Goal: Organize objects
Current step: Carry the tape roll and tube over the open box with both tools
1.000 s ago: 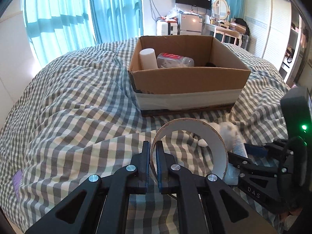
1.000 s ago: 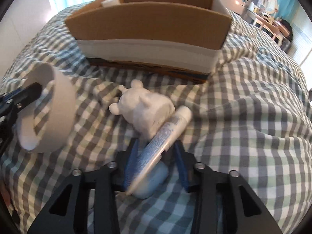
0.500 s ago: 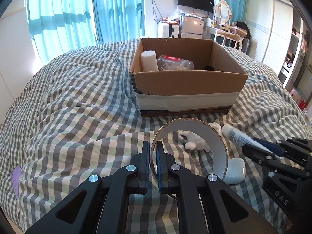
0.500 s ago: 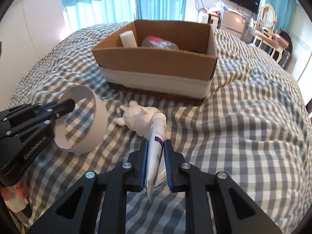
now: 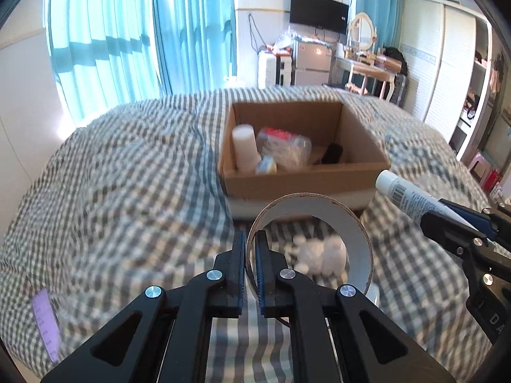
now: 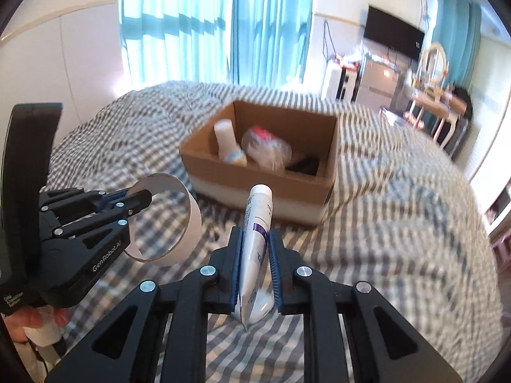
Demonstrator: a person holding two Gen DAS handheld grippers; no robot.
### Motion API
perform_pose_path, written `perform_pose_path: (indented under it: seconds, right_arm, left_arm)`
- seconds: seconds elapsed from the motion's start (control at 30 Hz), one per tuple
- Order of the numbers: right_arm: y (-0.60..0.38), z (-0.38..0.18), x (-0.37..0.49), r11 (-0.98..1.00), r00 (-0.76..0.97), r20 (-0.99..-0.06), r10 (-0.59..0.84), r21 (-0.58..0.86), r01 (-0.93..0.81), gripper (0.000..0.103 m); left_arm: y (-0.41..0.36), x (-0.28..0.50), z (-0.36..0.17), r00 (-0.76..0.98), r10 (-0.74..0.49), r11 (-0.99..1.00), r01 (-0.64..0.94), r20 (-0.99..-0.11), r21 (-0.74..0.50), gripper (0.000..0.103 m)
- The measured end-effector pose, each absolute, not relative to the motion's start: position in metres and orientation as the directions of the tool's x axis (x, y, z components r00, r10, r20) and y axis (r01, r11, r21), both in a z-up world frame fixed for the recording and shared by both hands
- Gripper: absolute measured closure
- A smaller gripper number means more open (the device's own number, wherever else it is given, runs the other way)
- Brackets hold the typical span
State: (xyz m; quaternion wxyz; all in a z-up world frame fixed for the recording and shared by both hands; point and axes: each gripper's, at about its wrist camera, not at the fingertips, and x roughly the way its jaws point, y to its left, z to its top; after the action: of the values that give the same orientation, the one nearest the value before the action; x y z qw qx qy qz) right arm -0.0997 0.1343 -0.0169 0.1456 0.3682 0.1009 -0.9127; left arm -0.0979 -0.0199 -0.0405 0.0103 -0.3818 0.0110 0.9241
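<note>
My left gripper is shut on the wall of a white tape ring and holds it above the bed; the ring also shows in the right wrist view. My right gripper is shut on a white tube with a purple label, cap pointing forward; the tube also shows in the left wrist view. An open cardboard box sits ahead on the bed, and it shows in the right wrist view too. It holds a white cylinder, a clear plastic bottle and a dark item.
A white plush toy lies on the checked bedspread, seen through the ring. A purple label is at the bed's left edge. Curtains, a TV, a dresser and wardrobes stand beyond the bed.
Both grippers have risen above the bed with their loads. The right gripper closed on the tube and lifted it off the plush toy; the box interior now shows from higher up.
</note>
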Motion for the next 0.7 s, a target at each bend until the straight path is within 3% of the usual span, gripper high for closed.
perform_pose_path:
  seconds: [0.4, 0.7]
  right_arm:
    - [0.119, 0.055, -0.150, -0.925, -0.768, -0.606, -0.208, -0.132, 0.356, 0.087]
    - [0.116, 0.053, -0.225, -0.929, -0.748, -0.625, -0.222, -0.098, 0.357, 0.087]
  left_arm:
    - [-0.023, -0.165, 0.029, -0.774, 0.009, -1.000, -0.026, -0.633, 0.017, 0.097]
    - [-0.024, -0.236, 0.008, -0.740, -0.022, -0.999, -0.013, -0.672, 0.048, 0.097]
